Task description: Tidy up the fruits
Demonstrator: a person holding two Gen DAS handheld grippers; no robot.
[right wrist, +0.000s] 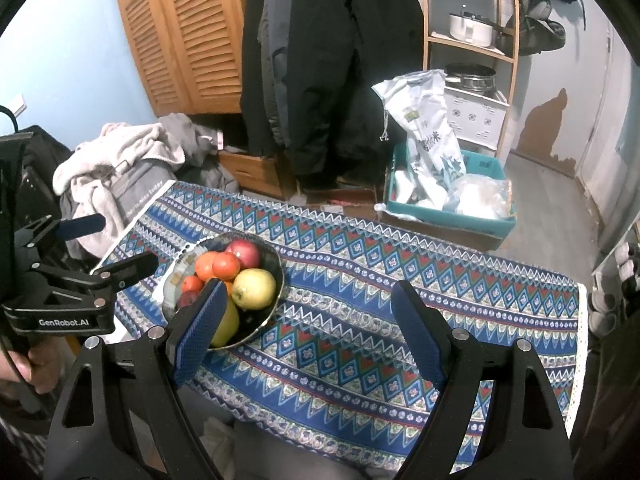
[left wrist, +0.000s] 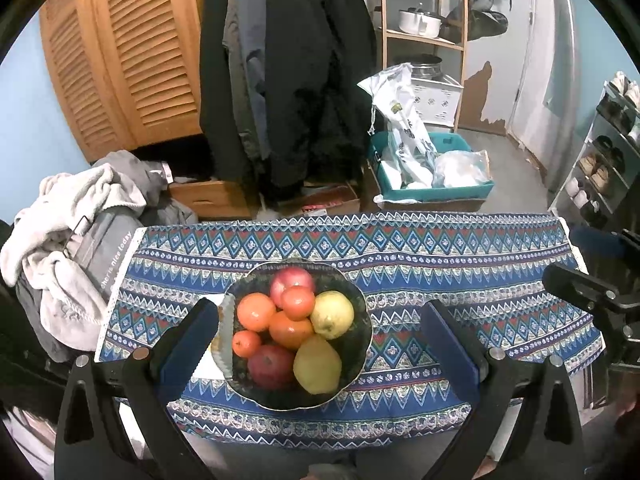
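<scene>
A dark bowl [left wrist: 357, 346] stands on the blue patterned tablecloth [left wrist: 460, 264], heaped with fruit. In it are a red apple [left wrist: 291, 279], several oranges [left wrist: 256, 312], a yellow-green apple [left wrist: 333, 314], a yellow pear-shaped fruit [left wrist: 317, 365] and a dark red apple [left wrist: 271, 366]. My left gripper [left wrist: 319, 306] hangs open above the bowl, with a finger on each side of it and touching nothing. The right gripper [right wrist: 308, 286] is open over bare cloth just right of the bowl [right wrist: 277, 268], its left finger hiding part of the fruit. Each gripper also shows in the other's view: the right gripper [left wrist: 564, 256], the left gripper [right wrist: 126, 240].
A white scalloped plate [left wrist: 228, 332] lies against the bowl's left side. A pile of clothes [left wrist: 72, 220] sits off the table's left end. On the floor behind are a teal crate [left wrist: 440, 192] with bags, hanging coats [left wrist: 288, 80] and a wooden shelf [left wrist: 424, 36]. A shoe rack [left wrist: 604, 152] stands to the right.
</scene>
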